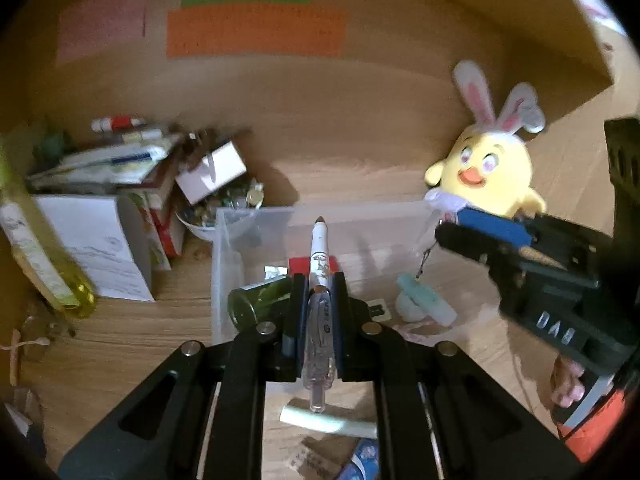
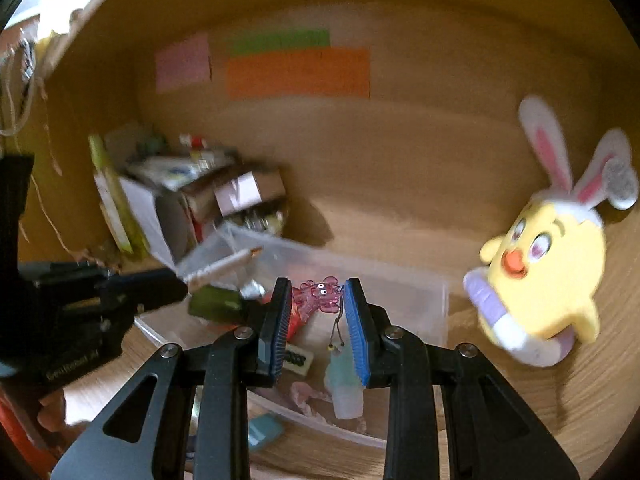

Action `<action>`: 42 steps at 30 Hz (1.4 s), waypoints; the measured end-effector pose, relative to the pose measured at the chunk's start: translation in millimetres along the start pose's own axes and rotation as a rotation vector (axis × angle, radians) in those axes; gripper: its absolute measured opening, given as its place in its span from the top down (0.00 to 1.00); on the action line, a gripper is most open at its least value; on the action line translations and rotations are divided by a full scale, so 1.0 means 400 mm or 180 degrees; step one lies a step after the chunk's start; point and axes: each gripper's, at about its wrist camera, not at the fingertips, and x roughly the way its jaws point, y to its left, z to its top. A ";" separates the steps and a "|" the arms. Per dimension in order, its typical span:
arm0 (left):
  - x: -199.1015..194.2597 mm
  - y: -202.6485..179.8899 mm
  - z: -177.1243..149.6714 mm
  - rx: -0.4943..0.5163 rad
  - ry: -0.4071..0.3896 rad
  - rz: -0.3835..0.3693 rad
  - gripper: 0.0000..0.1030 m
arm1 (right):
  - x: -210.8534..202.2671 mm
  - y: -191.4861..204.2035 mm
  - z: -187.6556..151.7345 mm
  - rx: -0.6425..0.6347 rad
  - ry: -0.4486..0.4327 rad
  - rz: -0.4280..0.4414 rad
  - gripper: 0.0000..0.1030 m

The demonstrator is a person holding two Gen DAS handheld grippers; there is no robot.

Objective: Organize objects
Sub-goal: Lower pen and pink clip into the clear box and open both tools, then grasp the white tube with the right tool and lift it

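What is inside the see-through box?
In the clear box lie a green bottle, a red item and a domino-like tile. The grippers hide the rest.

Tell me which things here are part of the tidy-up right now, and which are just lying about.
In the job:
- pen, clamped in left tongs
- clear bin
- pink charm between open right tongs

Lying about:
- chick plush
- stacked boxes
- sticky notes
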 end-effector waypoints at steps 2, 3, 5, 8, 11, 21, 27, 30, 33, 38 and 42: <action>0.038 0.007 0.002 -0.0031 0.0102 0.0011 0.90 | 0.039 -0.007 -0.013 0.0009 0.0126 0.0000 0.76; 0.053 0.009 0.002 -0.0045 0.0143 0.0019 0.90 | 0.062 -0.013 -0.022 0.0025 0.0202 0.0011 0.76; 0.080 0.013 -0.002 -0.0061 0.0218 0.0024 0.90 | 0.092 -0.020 -0.035 0.0043 0.0306 0.0031 0.76; 0.099 0.011 -0.009 -0.0035 0.0247 0.0068 0.90 | 0.122 -0.023 -0.050 0.0049 0.0430 0.0092 0.76; 0.101 0.007 -0.011 0.0005 0.0233 0.0097 0.90 | 0.138 -0.012 -0.059 -0.0027 0.0514 0.0081 0.76; 0.021 -0.007 -0.016 0.0051 0.0018 0.0184 0.39 | 0.080 -0.004 -0.057 -0.0076 0.0434 -0.0038 0.52; -0.089 -0.028 -0.044 0.0195 -0.0238 0.0274 0.06 | -0.010 -0.005 -0.066 -0.0085 0.0224 -0.0099 0.30; -0.128 -0.027 -0.068 0.0228 -0.0281 0.0276 0.04 | -0.057 -0.002 -0.088 -0.0126 0.0142 -0.0105 0.27; -0.143 -0.020 -0.102 0.0223 -0.0219 0.0286 0.02 | -0.092 -0.002 -0.118 -0.0142 0.0133 -0.0074 0.25; -0.136 0.001 -0.170 0.0216 -0.0014 0.0330 0.02 | -0.120 -0.003 -0.193 -0.0163 0.0205 0.0025 0.25; -0.114 0.024 -0.228 0.0158 0.0192 0.0305 0.02 | -0.105 0.001 -0.248 -0.0226 0.0361 0.0035 0.25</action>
